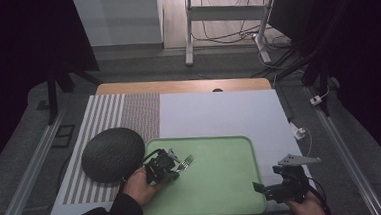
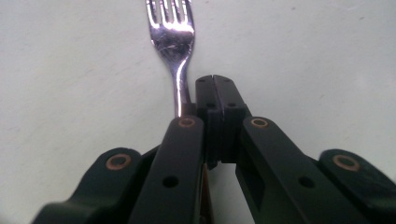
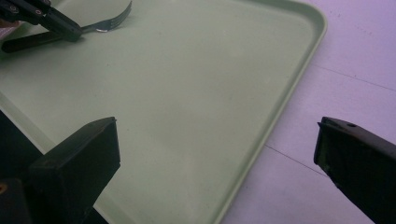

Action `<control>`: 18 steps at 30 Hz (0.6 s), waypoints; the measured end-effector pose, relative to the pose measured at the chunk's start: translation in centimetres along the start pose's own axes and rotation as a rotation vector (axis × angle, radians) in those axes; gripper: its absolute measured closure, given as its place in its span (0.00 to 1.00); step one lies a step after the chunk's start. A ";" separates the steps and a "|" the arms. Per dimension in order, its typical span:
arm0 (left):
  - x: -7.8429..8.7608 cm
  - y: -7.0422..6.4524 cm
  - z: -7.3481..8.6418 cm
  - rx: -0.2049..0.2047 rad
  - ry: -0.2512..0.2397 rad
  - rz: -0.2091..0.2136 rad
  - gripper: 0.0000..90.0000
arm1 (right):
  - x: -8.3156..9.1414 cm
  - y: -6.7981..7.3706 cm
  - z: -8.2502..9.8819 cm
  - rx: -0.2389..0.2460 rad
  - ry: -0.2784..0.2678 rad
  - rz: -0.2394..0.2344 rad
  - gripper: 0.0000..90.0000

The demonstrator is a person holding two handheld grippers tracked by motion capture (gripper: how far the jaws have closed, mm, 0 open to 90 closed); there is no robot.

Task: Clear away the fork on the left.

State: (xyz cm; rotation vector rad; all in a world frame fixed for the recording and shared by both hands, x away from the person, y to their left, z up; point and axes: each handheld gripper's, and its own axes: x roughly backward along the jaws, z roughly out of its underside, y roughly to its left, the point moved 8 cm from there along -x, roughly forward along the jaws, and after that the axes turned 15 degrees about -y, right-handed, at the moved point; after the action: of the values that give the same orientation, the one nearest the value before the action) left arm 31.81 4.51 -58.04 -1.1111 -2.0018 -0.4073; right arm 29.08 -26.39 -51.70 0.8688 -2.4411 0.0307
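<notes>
Here the fork (image 2: 175,51) is seen lying on the green tray (image 1: 233,185), tines pointing away from the left gripper (image 2: 215,84), whose jaws are shut beside its handle, not on it. The right gripper (image 3: 215,154) is held open, well apart.

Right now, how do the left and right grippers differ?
The left gripper has its jaws closed together, while the right gripper has its jaws wide apart. A fork pokes out beside the left one's closed tips, whether clamped I cannot tell; nothing sits between the right one's jaws. The left is over the green tray near its left end; the right sits at the tray's right edge. Both are black, hand-held, and low over the table.
</notes>
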 end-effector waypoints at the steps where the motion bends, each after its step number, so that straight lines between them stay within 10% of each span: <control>1: 0.0 0.1 0.1 0.005 0.000 0.004 0.99 | 0.0 0.0 0.0 0.001 0.000 0.000 0.00; 18: 1.8 3.2 1.9 0.163 0.009 -0.019 0.99 | 0.0 0.0 0.0 0.002 -0.001 0.000 0.00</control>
State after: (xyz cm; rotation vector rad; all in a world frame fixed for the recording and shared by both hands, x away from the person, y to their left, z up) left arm 32.92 8.47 -58.19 -0.9881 -2.0001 -0.2530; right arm 29.07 -26.41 -51.68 0.8694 -2.4423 0.0330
